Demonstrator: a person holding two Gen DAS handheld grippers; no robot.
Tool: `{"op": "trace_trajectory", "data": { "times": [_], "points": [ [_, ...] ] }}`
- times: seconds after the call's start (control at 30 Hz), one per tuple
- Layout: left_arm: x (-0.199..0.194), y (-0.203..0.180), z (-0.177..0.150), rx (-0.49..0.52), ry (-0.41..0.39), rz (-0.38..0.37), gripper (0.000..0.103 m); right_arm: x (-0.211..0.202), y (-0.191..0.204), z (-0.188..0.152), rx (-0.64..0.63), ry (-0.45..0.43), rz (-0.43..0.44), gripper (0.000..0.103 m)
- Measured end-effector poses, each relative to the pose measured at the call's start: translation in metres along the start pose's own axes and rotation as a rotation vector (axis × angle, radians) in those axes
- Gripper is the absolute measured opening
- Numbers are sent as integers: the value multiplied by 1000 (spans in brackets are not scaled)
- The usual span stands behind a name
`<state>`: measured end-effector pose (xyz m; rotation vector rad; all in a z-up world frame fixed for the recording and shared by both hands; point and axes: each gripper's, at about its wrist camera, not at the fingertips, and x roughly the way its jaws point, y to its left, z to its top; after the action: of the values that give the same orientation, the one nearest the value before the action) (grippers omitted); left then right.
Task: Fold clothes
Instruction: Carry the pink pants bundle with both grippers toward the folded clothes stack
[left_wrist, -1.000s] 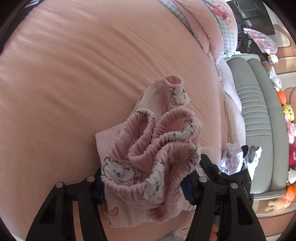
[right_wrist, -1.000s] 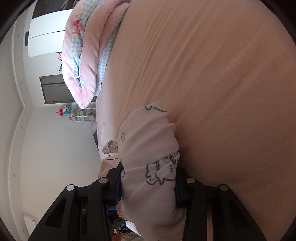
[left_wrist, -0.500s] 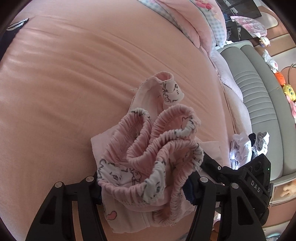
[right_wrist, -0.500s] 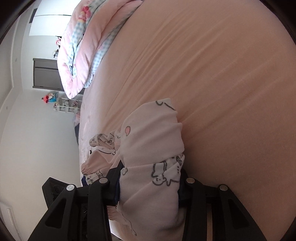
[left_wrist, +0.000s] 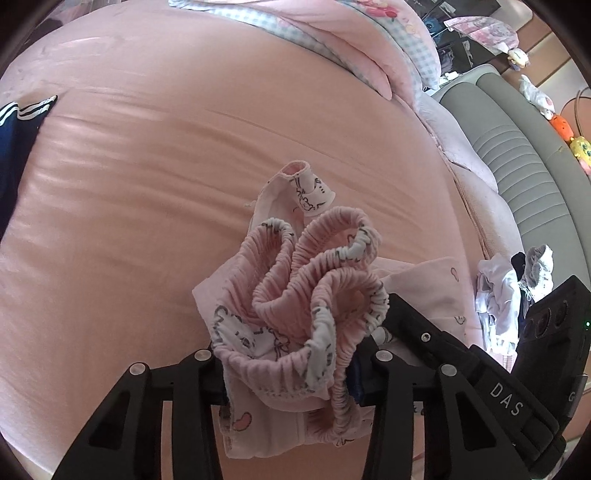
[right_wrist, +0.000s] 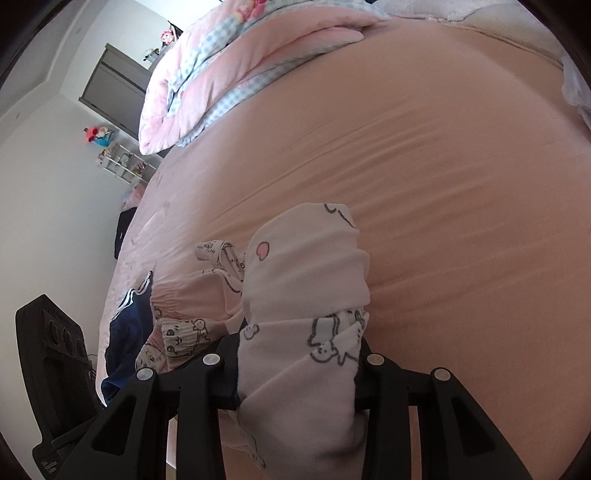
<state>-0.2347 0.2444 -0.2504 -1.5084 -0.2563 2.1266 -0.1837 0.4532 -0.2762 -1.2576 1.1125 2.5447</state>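
a: gripping both ends of the pink pants (left_wrist: 295, 295) over the bed (left_wrist: 147, 184), that's the step. left gripper (left_wrist: 291, 363) has the bunched elastic waistband (left_wrist: 317, 280) between its fingers, jaws closing, fabric pressed on both sides.

b: right one?

a: right gripper (right_wrist: 299, 363) has a fat wad of the pale printed cloth (right_wrist: 306, 280), looks like a leg end or the seat, can't tell which. jaws closing there too, cloth fills the gap, so both hold it at a middling width.

b: where's the garment sitting?

a: mostly crumpled at the near edge of the bed, partly lifted in the grippers. one cuff (left_wrist: 310, 192) sticks up and away from the left camera toward the quilt (left_wrist: 351, 44). the right gripper shows beside the left in the left view, so the two grips are close together.

b: long axis?

a: no clean one yet, it's a ball. my read is waistband near, legs trailing away up the bed, so roughly running from the grippers toward the quilt.

b: next move?

a: judging only, spread the hands apart to pull it flat and straight on open sheet before any fold. needs a firm hold on the elastic since it's gathered and could slip. navy garment (right_wrist: 129, 317) lies just left, keep clear of it.
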Motion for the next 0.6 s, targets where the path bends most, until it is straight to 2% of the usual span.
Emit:
{"op": "trace_trajectory", "data": {
  "times": [0.33,0.6],
  "points": [
    [-10,2,-2,-41,-4,-63,37,-15,8,-5,-41,-28,27,34],
    [-30,-17,8,-25,-39,-121,37,-46,28,6,-121,-76,14,34]
  ]
}}
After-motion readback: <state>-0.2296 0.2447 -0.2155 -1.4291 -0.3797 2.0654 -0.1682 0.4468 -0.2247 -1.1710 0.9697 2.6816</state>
